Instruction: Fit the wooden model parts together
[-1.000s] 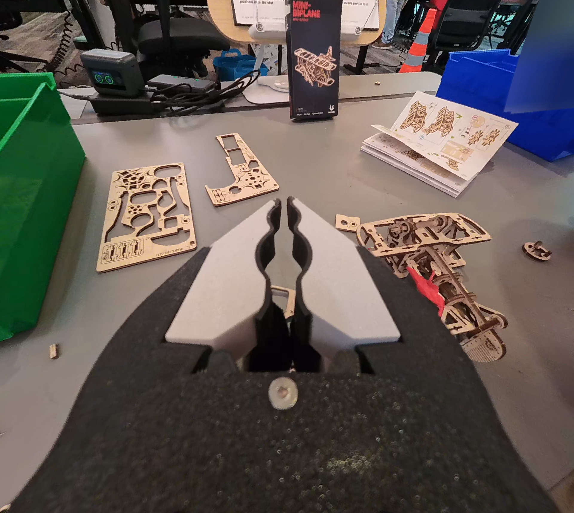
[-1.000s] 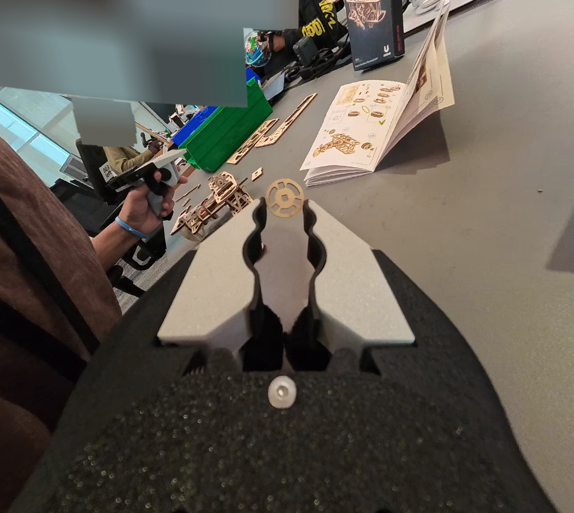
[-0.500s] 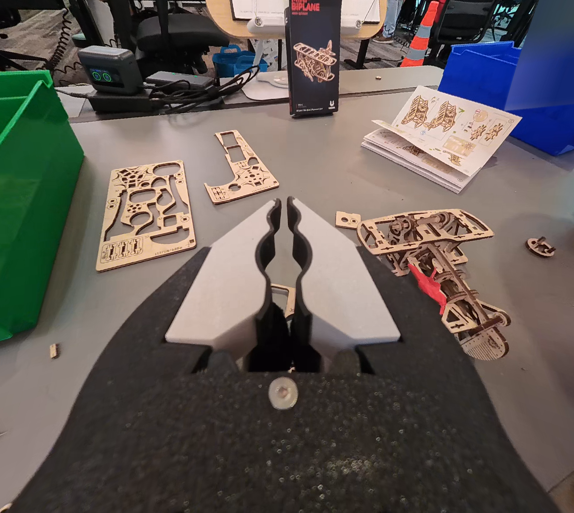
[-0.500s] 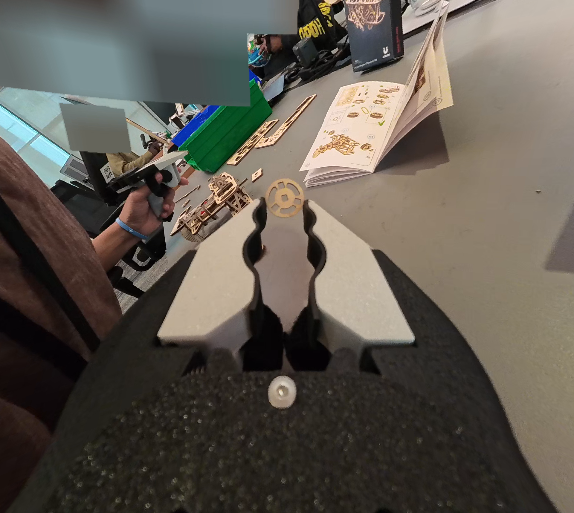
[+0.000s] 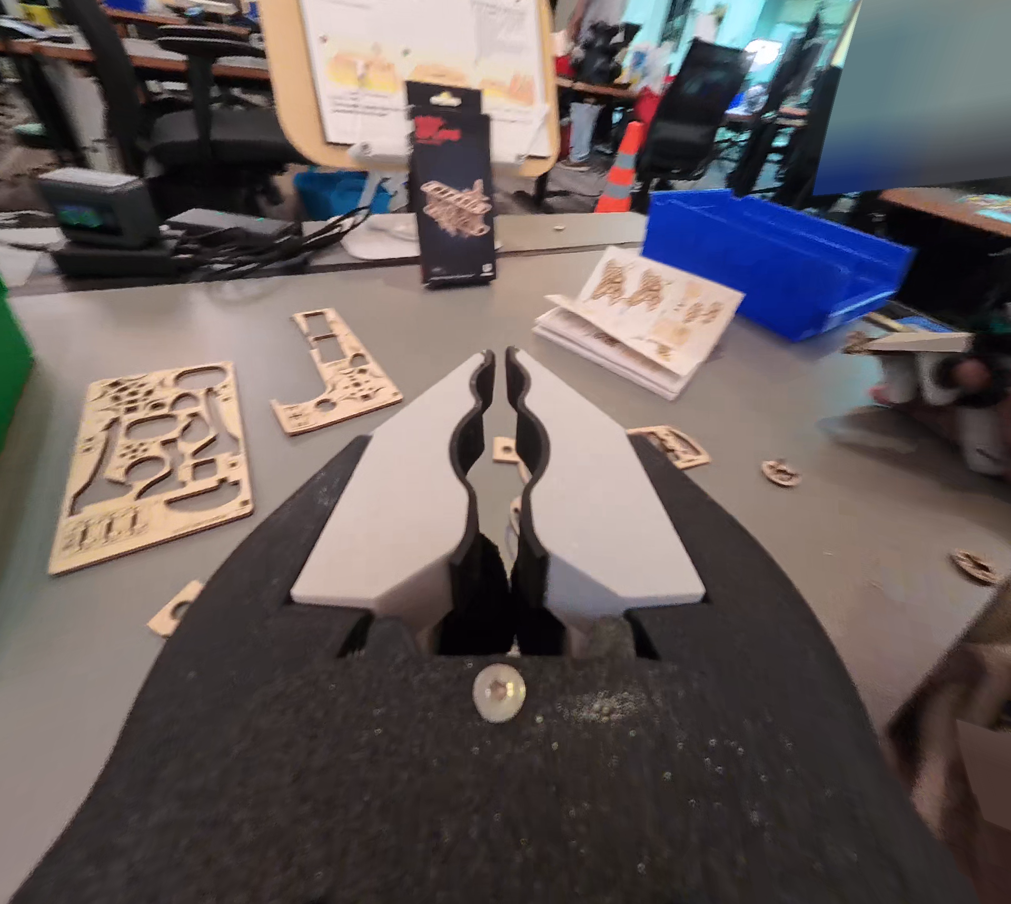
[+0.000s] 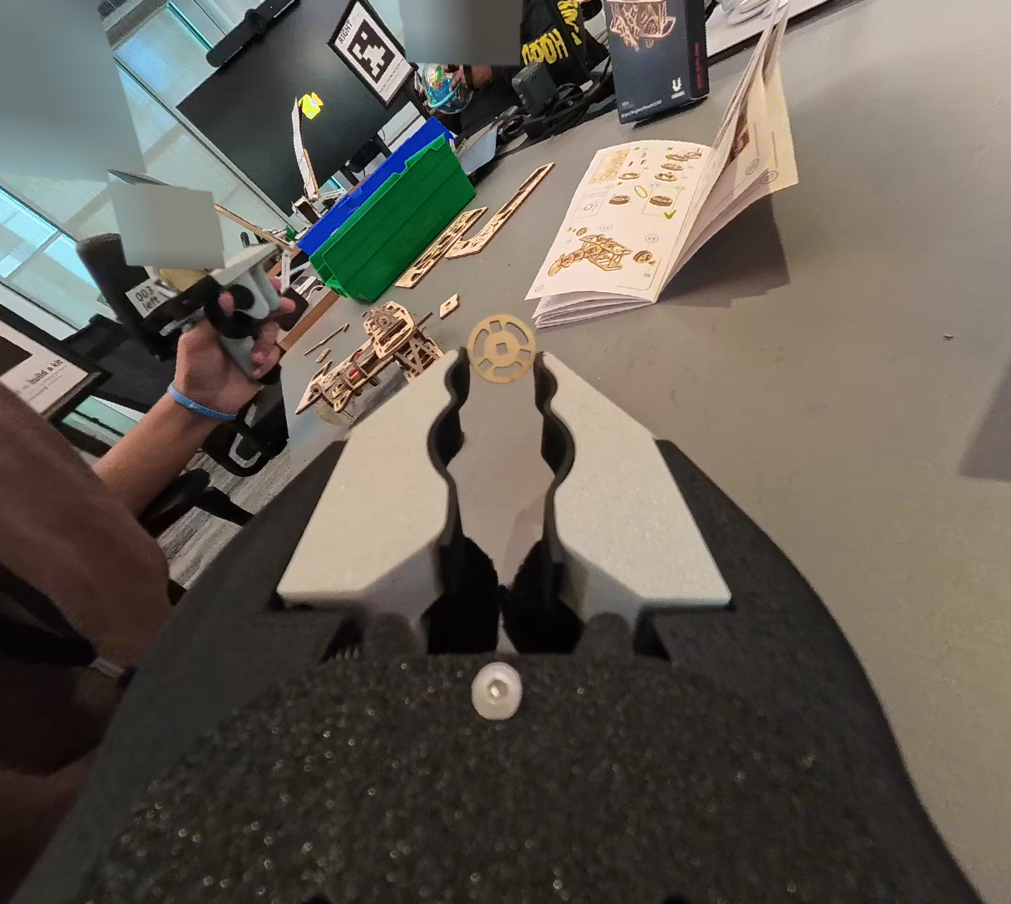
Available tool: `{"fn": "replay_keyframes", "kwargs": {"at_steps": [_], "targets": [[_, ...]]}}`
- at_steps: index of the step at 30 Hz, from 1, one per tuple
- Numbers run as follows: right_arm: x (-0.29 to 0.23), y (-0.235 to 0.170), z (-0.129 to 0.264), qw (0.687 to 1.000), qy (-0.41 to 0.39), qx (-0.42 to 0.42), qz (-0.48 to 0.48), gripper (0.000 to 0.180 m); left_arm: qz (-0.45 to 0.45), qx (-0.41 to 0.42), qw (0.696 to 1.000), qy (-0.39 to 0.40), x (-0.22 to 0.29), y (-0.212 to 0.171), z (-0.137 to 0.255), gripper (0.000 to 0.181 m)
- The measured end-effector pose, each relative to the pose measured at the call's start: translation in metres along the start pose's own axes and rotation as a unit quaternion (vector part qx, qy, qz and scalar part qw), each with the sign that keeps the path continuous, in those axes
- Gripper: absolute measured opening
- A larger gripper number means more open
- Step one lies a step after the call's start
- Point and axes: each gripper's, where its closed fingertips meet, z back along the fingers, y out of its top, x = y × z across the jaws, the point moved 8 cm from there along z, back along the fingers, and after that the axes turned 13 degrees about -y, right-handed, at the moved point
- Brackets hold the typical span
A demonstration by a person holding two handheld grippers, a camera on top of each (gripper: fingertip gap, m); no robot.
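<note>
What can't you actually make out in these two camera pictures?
- Left wrist view: the right gripper at the right edge is smeared by motion blur; its jaws are unreadable.
- Left wrist view: the wooden part between the left gripper fingers is mostly hidden by them.
- Left wrist view: the plane model is out of sight.
- Right wrist view: the plane model is partly cut off by the finger of the right gripper, which pinches the wooden wheel.

Pale tan laser-cut wooden sheet, cutout pattern, 9 o'clock on grey tabletop. Tan spoked wooden wheel betw grey fingers w/ black pads. Green plastic bin, blue plastic bin at 2 o'clock. Dark kit box, tan plane pic. White booklet.
</note>
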Motion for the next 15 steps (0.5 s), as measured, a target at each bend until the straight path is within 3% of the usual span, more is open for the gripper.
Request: {"fn": "replay_keyframes", "kwargs": {"at_steps": [15], "targets": [[-0.02,-0.01,-0.008,0.998,0.009,-0.032,0.058,0.022,0.108,0.048,0.99,-0.075,0.023,0.007,0.008,0.001]]}}
